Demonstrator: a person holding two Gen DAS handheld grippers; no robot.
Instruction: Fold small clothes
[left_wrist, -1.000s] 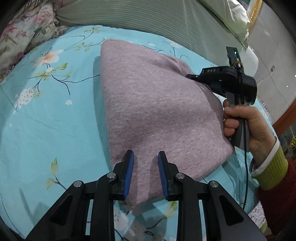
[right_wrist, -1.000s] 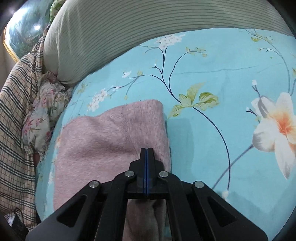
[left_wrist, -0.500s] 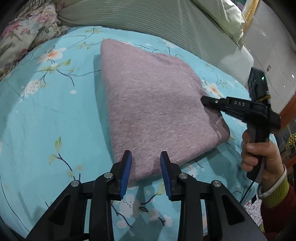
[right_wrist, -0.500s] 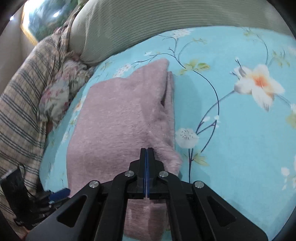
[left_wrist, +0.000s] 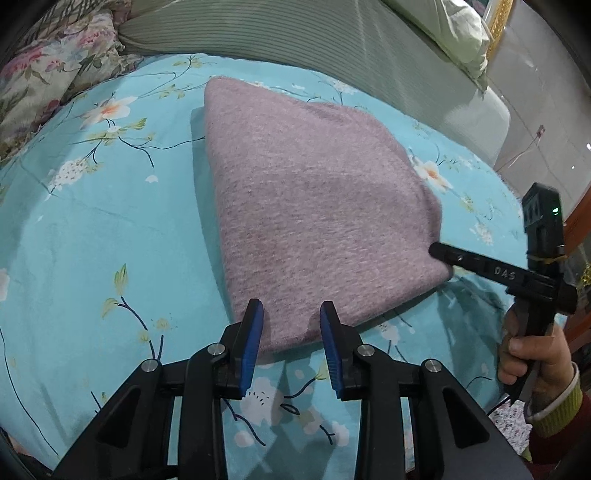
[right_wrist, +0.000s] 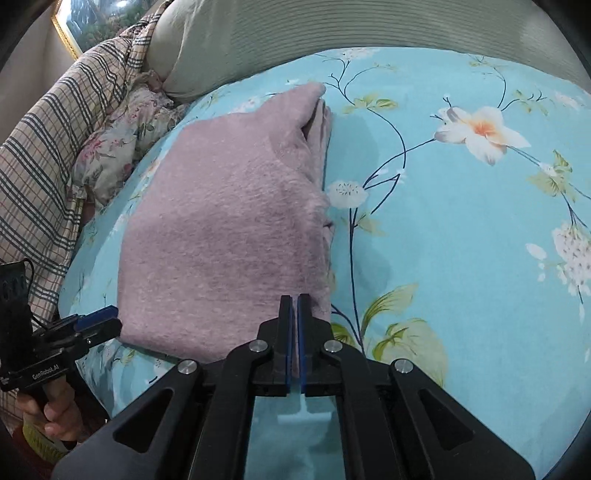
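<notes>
A folded mauve knit garment (left_wrist: 314, 206) lies flat on the turquoise floral bedsheet (left_wrist: 92, 240); it also shows in the right wrist view (right_wrist: 225, 236). My left gripper (left_wrist: 291, 314) is open and empty, its blue pads at the garment's near edge, apart from it. My right gripper (right_wrist: 294, 301) is nearly shut with a thin slit between the pads and holds nothing; its tips sit at the garment's near right corner. The right gripper also shows in the left wrist view (left_wrist: 436, 251) by the garment's right corner. The left gripper shows in the right wrist view (right_wrist: 107, 319).
A striped green bolster (left_wrist: 295, 40) and a pale pillow (left_wrist: 443, 29) lie along the back. A floral quilt (left_wrist: 44, 74) and a plaid blanket (right_wrist: 48, 147) are bunched on the left. The sheet (right_wrist: 461, 240) spreads right of the garment.
Both grippers have drawn back from the garment toward its near edge. The right gripper was pressed on the garment a second ago and now sits at its corner, pads slightly parted.
</notes>
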